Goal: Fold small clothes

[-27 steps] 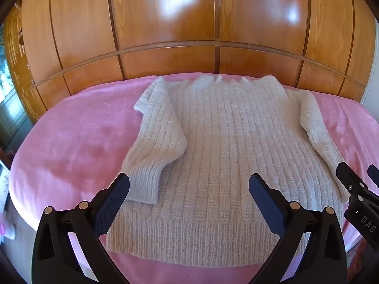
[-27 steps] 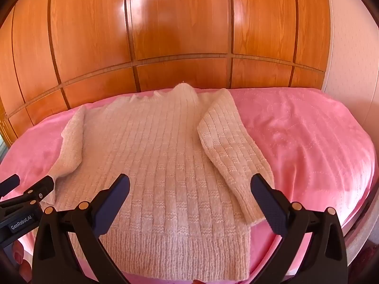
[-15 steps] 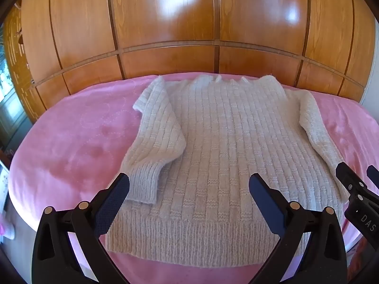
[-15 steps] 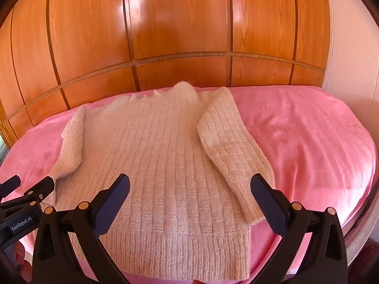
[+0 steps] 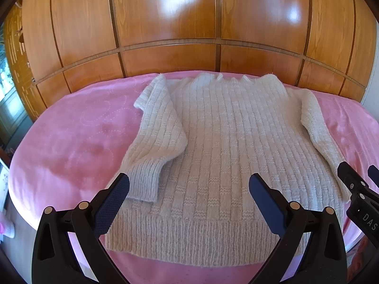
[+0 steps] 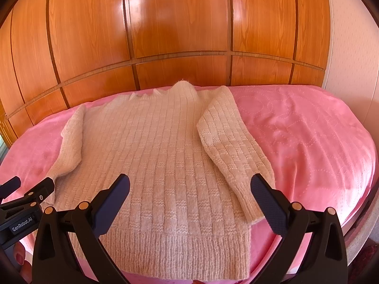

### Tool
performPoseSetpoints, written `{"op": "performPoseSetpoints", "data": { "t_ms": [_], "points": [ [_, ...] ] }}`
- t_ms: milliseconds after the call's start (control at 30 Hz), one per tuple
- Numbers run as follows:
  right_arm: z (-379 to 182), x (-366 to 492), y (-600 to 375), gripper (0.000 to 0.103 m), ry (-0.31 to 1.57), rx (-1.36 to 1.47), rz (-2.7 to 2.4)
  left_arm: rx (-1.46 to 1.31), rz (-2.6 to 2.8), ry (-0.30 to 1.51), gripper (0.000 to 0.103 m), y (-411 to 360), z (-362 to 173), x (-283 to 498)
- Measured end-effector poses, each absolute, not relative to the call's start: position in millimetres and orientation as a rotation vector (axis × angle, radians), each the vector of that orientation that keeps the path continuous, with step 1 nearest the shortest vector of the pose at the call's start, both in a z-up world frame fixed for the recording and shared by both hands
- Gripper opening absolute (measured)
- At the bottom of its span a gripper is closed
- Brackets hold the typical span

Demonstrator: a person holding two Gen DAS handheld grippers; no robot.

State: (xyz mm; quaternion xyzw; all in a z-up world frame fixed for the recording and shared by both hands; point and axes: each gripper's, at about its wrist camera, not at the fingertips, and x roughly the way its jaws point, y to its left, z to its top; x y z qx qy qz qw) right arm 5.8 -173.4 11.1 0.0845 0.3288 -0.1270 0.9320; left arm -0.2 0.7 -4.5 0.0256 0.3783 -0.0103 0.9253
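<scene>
A cream ribbed knitted sweater [image 5: 227, 156] lies flat on a pink quilted bedspread [image 5: 71, 137] stitched with dotted swirls, its collar toward the glossy orange-brown wooden wardrobe panels [image 5: 165, 23] that fill the background, its hem nearest the cameras. Both sleeves are folded inward along the body — cuffs pointing at the hem. The bedspread is bare and lightly rumpled on either side of the garment. At the right edge of the right wrist view stands a pale textured wall [image 6: 350, 35]. The left gripper [image 5: 189, 195] and the right gripper [image 6: 190, 194] both hover over the hem with jaws spread wide, empty — neither touches the knit.
</scene>
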Motion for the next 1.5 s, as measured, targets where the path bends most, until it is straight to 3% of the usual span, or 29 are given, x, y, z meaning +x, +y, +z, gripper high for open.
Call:
{"op": "performPoseSetpoints", "data": {
  "t_ms": [1500],
  "points": [
    [6.5,9.8,-173.8,0.101,0.69,0.176,-0.252,0.048,-0.022,0.8,0.1,5.2,-10.2,2.4]
  ]
}}
